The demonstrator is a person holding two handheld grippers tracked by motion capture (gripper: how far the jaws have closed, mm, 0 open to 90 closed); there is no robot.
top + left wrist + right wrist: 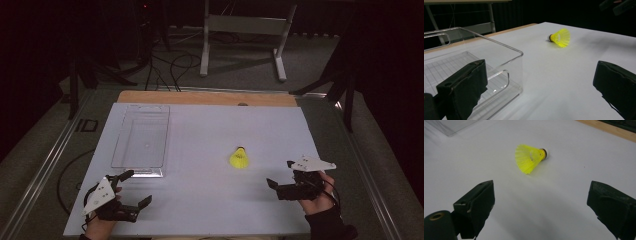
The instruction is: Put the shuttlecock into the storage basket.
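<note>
Both of your tongs sit at the near edge of the table, jaws spread wide and gripping nothing. Your right tongs [281, 176] are near the near right corner and point toward the shuttlecock [239, 158]; in the right gripper view the shuttlecock [531, 158] lies framed between the two black jaws, a little way ahead of them. Your left tongs [132, 187] rest near the near left corner, just short of the clear tray [120, 155].

That yellow shuttlecock lies on its side on the bare white table, right of centre, well apart from the tray. Its skirt is a flared cone of bright, ribbed plastic mesh, thin enough to let light through; its small rounded nose, pale with a dark band, points toward the far edge of the table.

As I judge it, the work is at its very start: nothing is picked up, nothing lies in the tray, and the reach, the grasp and the carry across are all left to do.

Your tray is a long rectangular bin of transparent hard plastic with rounded corners, a ridged grid floor and a cut-out handle [499, 75] in its near wall, running lengthwise along the left side of the table. A strip of bare wood [205, 97] shows along the far edge.
</note>
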